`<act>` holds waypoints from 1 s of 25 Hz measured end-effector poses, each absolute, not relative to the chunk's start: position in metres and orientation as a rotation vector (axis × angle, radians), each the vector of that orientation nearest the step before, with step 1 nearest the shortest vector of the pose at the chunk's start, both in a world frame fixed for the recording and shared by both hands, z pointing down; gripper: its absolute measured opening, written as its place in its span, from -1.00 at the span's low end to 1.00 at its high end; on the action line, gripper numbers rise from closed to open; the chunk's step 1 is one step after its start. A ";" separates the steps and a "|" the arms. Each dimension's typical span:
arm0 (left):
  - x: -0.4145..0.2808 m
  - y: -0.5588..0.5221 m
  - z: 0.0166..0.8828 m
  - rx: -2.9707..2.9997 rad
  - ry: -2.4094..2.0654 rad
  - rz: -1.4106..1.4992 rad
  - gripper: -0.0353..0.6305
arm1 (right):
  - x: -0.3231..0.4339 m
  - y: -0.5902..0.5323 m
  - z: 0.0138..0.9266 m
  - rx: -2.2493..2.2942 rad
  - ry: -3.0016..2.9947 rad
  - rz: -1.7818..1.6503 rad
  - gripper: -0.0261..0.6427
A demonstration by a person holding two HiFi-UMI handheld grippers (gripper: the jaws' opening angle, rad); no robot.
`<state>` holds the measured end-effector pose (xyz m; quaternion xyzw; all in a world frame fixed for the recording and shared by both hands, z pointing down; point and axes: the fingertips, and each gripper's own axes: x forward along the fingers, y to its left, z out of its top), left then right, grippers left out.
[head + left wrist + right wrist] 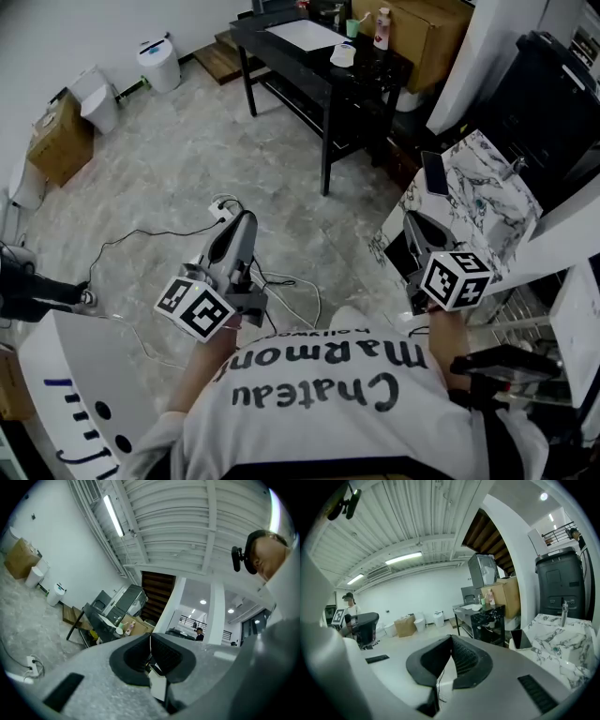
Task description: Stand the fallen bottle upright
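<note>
Jaws on the left gripper (242,221) and right gripper (415,223) sit closed on nothing, carried near the body, likely because no approach is under way: no fallen bottle shows in any view.

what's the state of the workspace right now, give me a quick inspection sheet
surface: grey marbled stone floor; black rectangular table far ahead; white marble-patterned counter at right
job's things: no fallen bottle seen; a small pale pink bottle stands upright on the black table
clutter: white paper sheet and white cup on the black table; dark flat phone on the counter; brown cardboard box and white round bin by the wall
grippers: left gripper jaws together, empty; right gripper jaws together, empty
cables: white power strip on the floor, thin black cable beside it
surroundings: ribbed ceiling with a tube light; a person stands in the distance
</note>
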<state>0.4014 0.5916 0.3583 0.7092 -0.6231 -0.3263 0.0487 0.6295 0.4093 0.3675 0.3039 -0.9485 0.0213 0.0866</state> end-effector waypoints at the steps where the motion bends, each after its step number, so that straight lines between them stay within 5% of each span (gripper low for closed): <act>1: 0.398 0.593 0.363 2.150 -1.896 -1.001 -0.84 | 0.627 0.410 0.375 0.906 -2.809 0.087 -0.89; 25: 0.231 0.449 0.305 2.088 -2.080 -1.109 -0.85 | 0.418 0.194 0.311 0.716 -2.956 0.215 -0.89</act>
